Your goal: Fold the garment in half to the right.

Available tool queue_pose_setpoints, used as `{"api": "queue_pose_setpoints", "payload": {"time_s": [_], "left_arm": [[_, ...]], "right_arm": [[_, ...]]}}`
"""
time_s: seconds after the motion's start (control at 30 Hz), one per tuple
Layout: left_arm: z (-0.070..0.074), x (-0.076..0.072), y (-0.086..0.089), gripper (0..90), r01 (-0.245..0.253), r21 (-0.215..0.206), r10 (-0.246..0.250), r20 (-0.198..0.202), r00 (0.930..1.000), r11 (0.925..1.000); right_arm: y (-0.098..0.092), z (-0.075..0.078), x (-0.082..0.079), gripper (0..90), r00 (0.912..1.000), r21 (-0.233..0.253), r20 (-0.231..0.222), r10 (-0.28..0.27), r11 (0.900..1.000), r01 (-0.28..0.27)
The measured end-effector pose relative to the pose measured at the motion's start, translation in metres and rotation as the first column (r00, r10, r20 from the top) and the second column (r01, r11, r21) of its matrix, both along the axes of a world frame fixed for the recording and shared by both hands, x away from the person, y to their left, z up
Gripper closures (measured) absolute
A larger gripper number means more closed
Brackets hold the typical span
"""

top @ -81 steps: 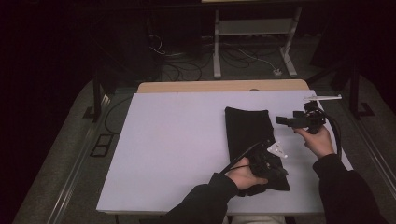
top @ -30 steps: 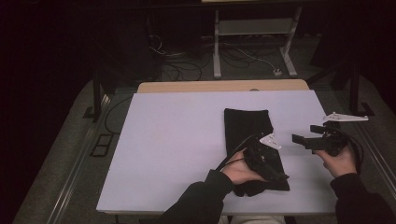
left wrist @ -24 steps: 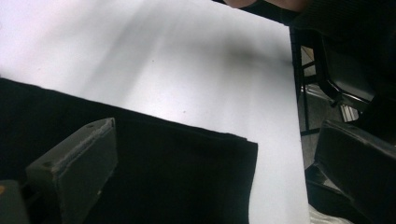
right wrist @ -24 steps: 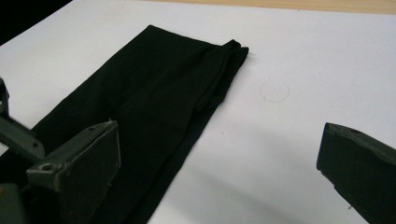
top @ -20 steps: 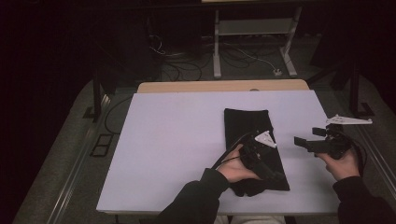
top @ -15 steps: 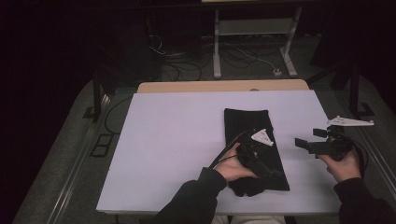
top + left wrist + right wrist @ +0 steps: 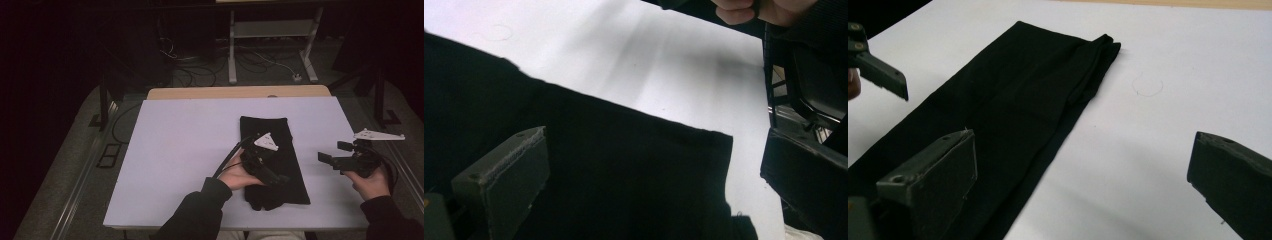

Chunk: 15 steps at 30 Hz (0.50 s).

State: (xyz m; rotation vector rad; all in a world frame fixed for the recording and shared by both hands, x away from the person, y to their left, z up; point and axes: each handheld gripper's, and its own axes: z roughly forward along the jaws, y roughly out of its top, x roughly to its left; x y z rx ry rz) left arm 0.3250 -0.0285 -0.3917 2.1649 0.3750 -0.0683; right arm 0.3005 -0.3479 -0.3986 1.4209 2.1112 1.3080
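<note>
Left gripper [image 7: 280,178]: It sits low over the near end of the black cloth [image 7: 274,155]. Its jaws are wide apart, with cloth under and between them, so they grip nothing yet. I think it is set there so it can pinch the near edge of the cloth.
Left hand [image 7: 239,175]: It holds the gripper from the cloth's left side and rests close to the worktop [image 7: 175,150]. That keeps the gripper low and steady.
Right gripper [image 7: 332,159]: It hangs above the bare worktop, just to the right of the cloth, not touching it. Its jaws are wide apart too. It points at the cloth, so it looks ready to help with the long right edge.
Right hand [image 7: 367,181]: It holds its gripper near the right side of the worktop, out of the way of the other hand.
Black cloth: It lies flat on the right half of the worktop as a long folded strip, running from near to far. The near end is bunched a little. The far end is folded over, and the right gripper view [image 7: 1013,105] shows the layers there.
Worktop: It is white and bare around the cloth, so the dark cloth is easy to see.
Floor behind [image 7: 240,60]: Cables and a stand are back there, well away from the work.
</note>
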Motion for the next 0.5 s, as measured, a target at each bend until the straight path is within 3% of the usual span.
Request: {"api": "queue_pose_setpoints", "payload": {"time_s": [0.5], "left_arm": [[0.001, 0.007, 0.036, 0.0, -0.058, 0.000, 0.058, 0.016, 0.9982, 0.9983]], "right_arm": [[-0.002, -0.002, -0.010, 0.0, 1.0000, -0.002, 0.001, -0.004, 1.000, 0.004]]}}
